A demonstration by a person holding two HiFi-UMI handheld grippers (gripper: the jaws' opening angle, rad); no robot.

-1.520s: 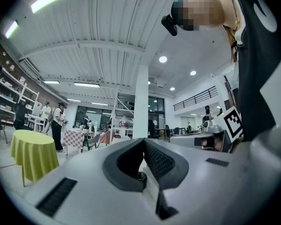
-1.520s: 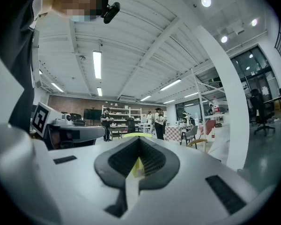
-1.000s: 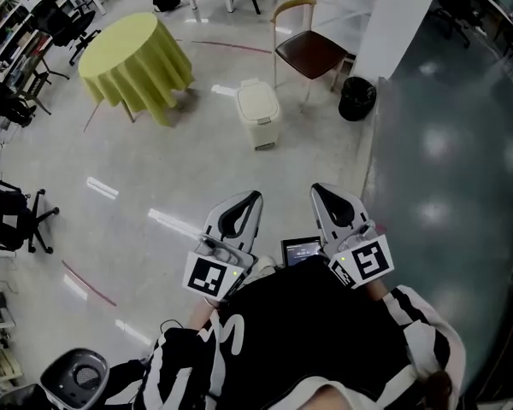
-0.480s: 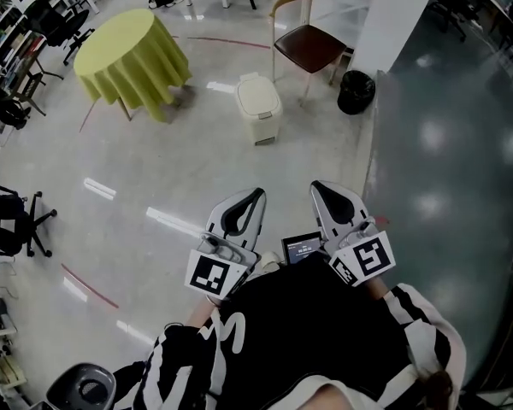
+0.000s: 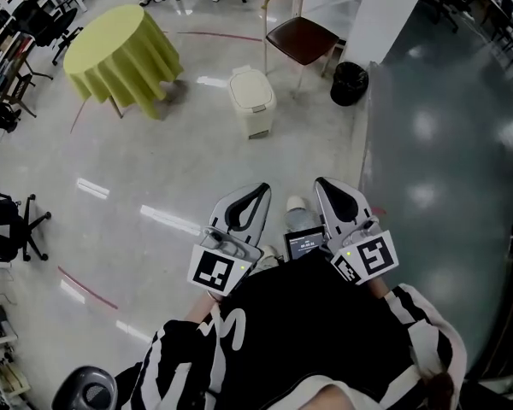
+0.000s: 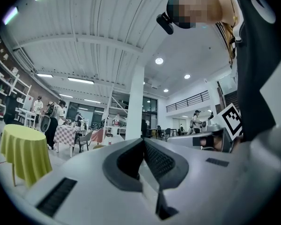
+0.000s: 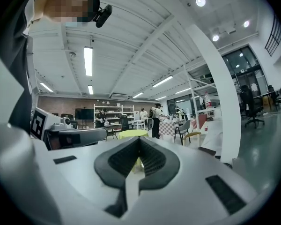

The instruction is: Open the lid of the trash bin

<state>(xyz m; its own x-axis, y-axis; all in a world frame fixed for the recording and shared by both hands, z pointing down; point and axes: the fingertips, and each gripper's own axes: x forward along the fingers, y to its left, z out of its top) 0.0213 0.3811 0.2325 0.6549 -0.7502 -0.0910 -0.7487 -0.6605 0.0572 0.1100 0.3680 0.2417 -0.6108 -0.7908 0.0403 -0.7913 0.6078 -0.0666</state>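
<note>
The cream plastic pedal trash bin (image 5: 250, 101) stands on the pale polished floor (image 5: 154, 169) toward its far edge, well apart from both grippers. Its rounded lid (image 5: 250, 87) is down flat on the body. It sits between a round table draped in a yellow-green cloth (image 5: 120, 49) on its left and a chair with a brown seat and light curved frame (image 5: 301, 38) just behind it on the right. A small black round waste basket (image 5: 348, 82) stands further right, at the foot of a white square pillar (image 5: 398, 11), close to the edge where the pale floor meets a darker glossy floor (image 5: 445, 161). In the head view the left gripper (image 5: 258, 191) and the right gripper (image 5: 322, 186) are held side by side low in front of the person's black-and-white striped top, both pointing toward the bin. A small lit screen (image 5: 305, 244) shows between them. In the left gripper view the left gripper (image 6: 143, 143) has its dark ribbed jaws pressed together at the tips with nothing between them. The right gripper view shows the right gripper (image 7: 139, 141) likewise closed and empty, the yellow-green table visible in the distance beyond it. Each gripper carries its black-and-white marker cube near the person's wrist.
</note>
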